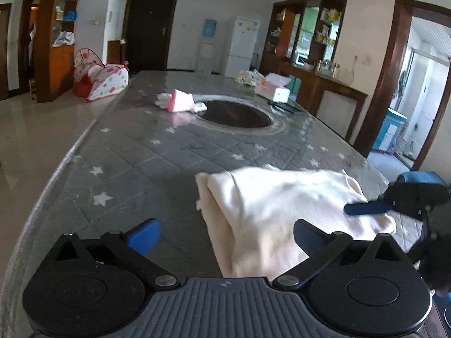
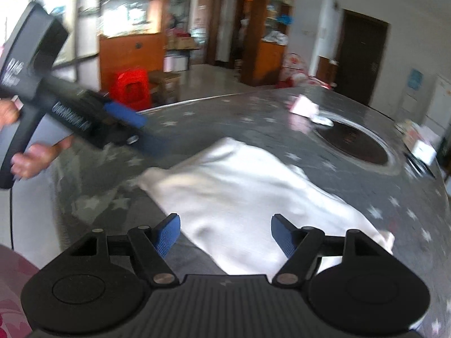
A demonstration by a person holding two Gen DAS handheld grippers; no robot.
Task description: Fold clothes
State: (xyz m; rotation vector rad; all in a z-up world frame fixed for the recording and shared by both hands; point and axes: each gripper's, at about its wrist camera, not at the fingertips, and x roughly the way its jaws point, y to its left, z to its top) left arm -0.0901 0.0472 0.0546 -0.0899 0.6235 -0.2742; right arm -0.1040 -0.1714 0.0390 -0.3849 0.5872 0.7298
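A cream garment (image 1: 282, 211) lies partly folded on the grey star-patterned table cover (image 1: 126, 169), its left edge doubled over. My left gripper (image 1: 225, 236) is open just above the garment's near left part, one finger over bare cover, the other over cloth. In the right wrist view the same garment (image 2: 239, 191) spreads ahead of my open right gripper (image 2: 225, 235), which hovers at its near edge. Nothing sits between either pair of fingers. The right gripper's blue finger (image 1: 366, 208) reaches over the garment's right edge. A hand (image 2: 28, 163) holds the left gripper's handle.
A small pink and white garment (image 1: 180, 101) lies farther back beside a dark round inset (image 1: 234, 112) in the table. Boxes and folded cloths (image 1: 270, 87) sit at the far right corner. The table's left edge (image 1: 56, 174) drops to a tiled floor.
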